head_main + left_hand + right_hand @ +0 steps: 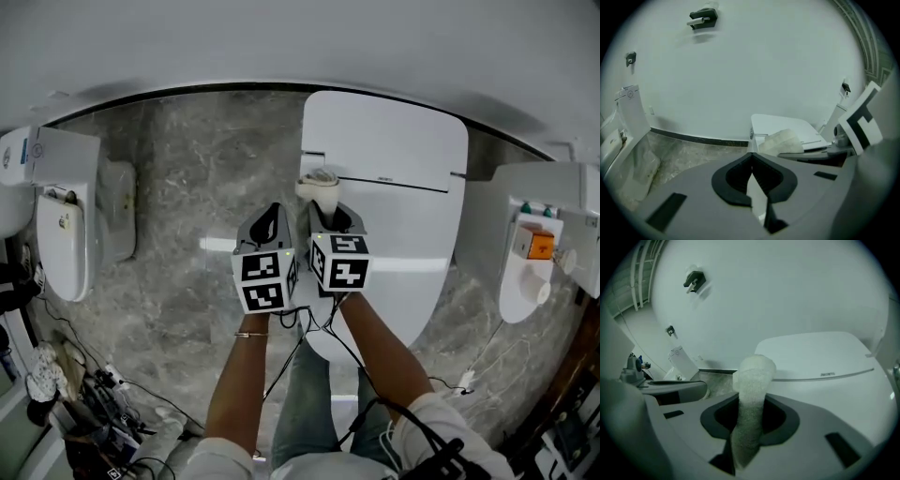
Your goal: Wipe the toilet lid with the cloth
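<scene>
Left gripper [752, 174]: jaws pressing together on nothing, idling just left of the closed toilet lid [398, 159], apparently sparing itself for support. Right gripper [751, 414]: clamping the bunched cloth [753, 376], which is projecting forward over the lid's left edge near the hinge, likely readying a wiping stroke.

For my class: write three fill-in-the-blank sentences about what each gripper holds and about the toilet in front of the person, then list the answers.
The right gripper is shut on a pale ___.
The left gripper, its jaws shut, holds ___.
The white toilet in front of the person has its ___ down.
Missing words: cloth; nothing; lid.
</scene>
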The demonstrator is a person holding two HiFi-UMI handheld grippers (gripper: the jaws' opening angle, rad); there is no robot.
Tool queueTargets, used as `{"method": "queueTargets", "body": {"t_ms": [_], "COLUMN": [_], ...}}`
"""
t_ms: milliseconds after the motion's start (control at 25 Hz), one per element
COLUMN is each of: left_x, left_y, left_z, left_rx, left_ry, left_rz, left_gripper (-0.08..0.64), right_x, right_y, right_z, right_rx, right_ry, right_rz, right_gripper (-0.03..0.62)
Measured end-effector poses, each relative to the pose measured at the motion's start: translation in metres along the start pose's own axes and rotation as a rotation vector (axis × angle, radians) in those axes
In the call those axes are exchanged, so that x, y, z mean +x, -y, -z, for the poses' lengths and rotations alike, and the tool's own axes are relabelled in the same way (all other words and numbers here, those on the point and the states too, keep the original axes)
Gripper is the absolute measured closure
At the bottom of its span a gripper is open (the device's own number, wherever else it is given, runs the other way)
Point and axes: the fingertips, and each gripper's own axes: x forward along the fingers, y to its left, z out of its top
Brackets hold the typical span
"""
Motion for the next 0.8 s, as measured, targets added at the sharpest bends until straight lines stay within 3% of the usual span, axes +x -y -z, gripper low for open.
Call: {"method": "queueTargets", "body": {"t_ms": [200,640,800], "left_x": [0.006,0.050,0.053], "left_y": [0.035,0.237,0.280], "left_z": [0.007,0.036,0.044], "left_rx": [0.026,0.082,0.084], "left_ry": [-0.021,-0.082,-0.088], "left_rz": [0.026,0.198,0.231], "left_gripper": [0.545,0.545,0.545], "right_x": [-0.017,-0.113,-0.132], "right_y": [0.052,0.263,0.296], "right_z": [0.002,0.026,0.026], "right_rx": [0.024,0.098,0.080], "right_ry": [-0.006,-0.013,-0.025], "right_rz": [0.064,0.287,0.317], "right_gripper": [0.491,0.491,0.491]}}
